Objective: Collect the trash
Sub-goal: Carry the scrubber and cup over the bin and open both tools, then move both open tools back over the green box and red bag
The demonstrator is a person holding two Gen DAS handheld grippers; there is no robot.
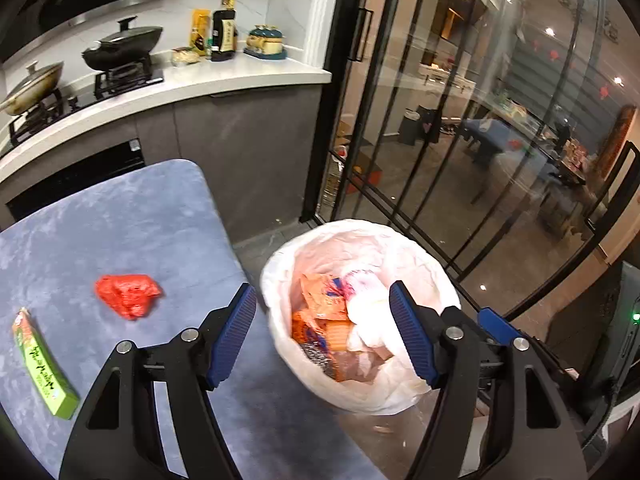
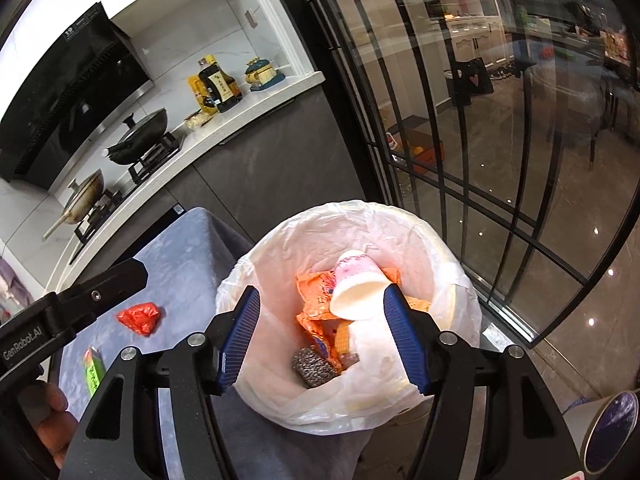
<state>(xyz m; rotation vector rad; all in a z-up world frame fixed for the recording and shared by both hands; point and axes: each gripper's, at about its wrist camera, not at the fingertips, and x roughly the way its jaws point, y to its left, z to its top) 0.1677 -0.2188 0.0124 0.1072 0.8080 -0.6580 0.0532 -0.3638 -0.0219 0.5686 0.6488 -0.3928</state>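
Mottled blue tabletop (image 1: 132, 232) | crumpled red wrapper (image 1: 128, 295) and green carton (image 1: 44, 364) lie on it | we hold left gripper (image 1: 323, 332) and right gripper (image 2: 320, 334) spread, empty, over the plastic-lined bin (image 2: 452, 280) | paper cup (image 2: 356, 288), steel scourer (image 2: 314, 366) inside.

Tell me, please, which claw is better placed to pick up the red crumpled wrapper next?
Left, probably. The left claw is open and empty at the table's edge nearest the red wrapper; the right claw, also open, sits over the bin, farther away.

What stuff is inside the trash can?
Inside the trash can lie a paper cup, orange wrappers and a metal scrubber. Whatever sits under them is covered.
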